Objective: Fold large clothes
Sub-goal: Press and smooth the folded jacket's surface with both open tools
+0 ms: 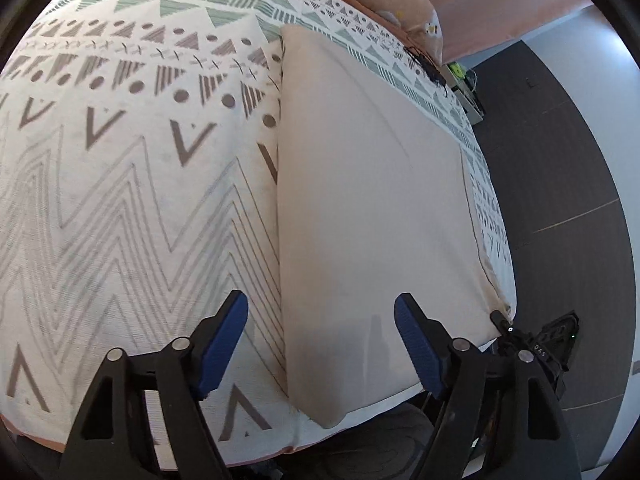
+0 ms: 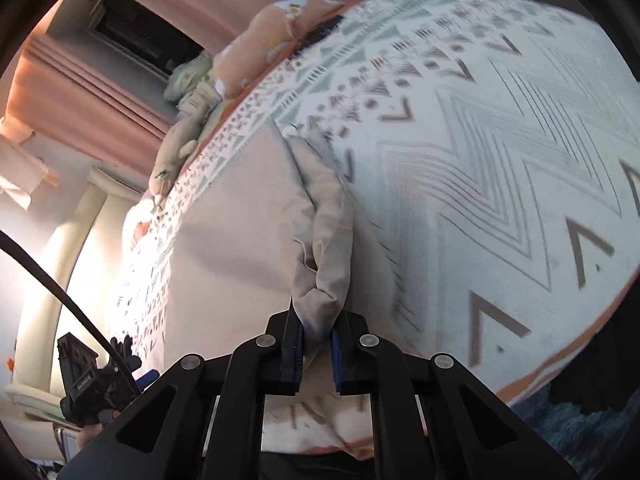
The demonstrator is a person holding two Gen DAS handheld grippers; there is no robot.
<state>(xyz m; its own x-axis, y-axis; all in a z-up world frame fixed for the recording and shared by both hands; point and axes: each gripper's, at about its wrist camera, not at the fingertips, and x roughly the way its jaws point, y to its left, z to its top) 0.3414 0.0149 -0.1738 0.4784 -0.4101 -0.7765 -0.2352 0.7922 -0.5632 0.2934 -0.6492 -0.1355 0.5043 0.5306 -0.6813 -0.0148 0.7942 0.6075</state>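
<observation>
A large beige cloth (image 1: pixel 360 180) lies folded flat in a long rectangle on the patterned bedspread (image 1: pixel 120 180). My left gripper (image 1: pixel 322 304) hangs open over the cloth's near end, its blue pads (image 1: pixel 224 340) straddling the cloth's left folded edge without touching it. In the right wrist view the same cloth (image 2: pixel 240 220) bunches up into a ridge at its near edge. My right gripper (image 2: pixel 318 324) is shut on that bunched edge. The right gripper's body (image 1: pixel 532 344) shows at the cloth's near right corner, and the left gripper's body (image 2: pixel 92 380) at the lower left.
Peach pillows (image 1: pixel 416 12) and a green soft toy (image 2: pixel 176 152) line the head of the bed. Dark floor (image 1: pixel 560 200) runs along the bed's right side. Pink curtains (image 2: pixel 100 92) hang behind. The bedspread (image 2: pixel 480 160) stretches wide beside the cloth.
</observation>
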